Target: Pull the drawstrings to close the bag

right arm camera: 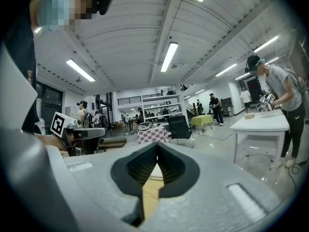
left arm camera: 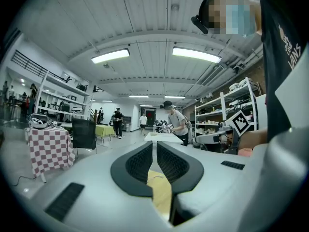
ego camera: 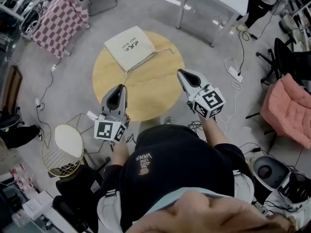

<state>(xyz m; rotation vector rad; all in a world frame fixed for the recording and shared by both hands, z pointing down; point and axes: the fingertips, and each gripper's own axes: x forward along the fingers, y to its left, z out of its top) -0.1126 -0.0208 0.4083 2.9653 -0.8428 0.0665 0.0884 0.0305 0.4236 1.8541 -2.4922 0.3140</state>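
- Head view: I'm looking down on the round pale wooden table. The flat cream cloth drawstring bag lies at its far edge, soft and lightly creased, with dark print on its face. A thin pale cord trails off the bag's right corner across the smooth wood.
- Same view: the left gripper and the right gripper hang over the near half of the table, both well apart from the bag. I'd judge that nothing has been pulled yet and this is the approach.
- Left gripper view: the black ribbed pads are drawn together to a thin slit with nothing between them. Only yellowish table wood shows beneath, and the bag is out of sight.
- Right gripper view: it's the same here. The ribbed pads meet at the tips, so the claw is closed and empty, with wood below.
- Next, I reckon both claws must open, reach forward to the bag's mouth and each pinch a cord. That cord is thin and limp and lies flat on hard wood, so it calls for a low, careful pinch.
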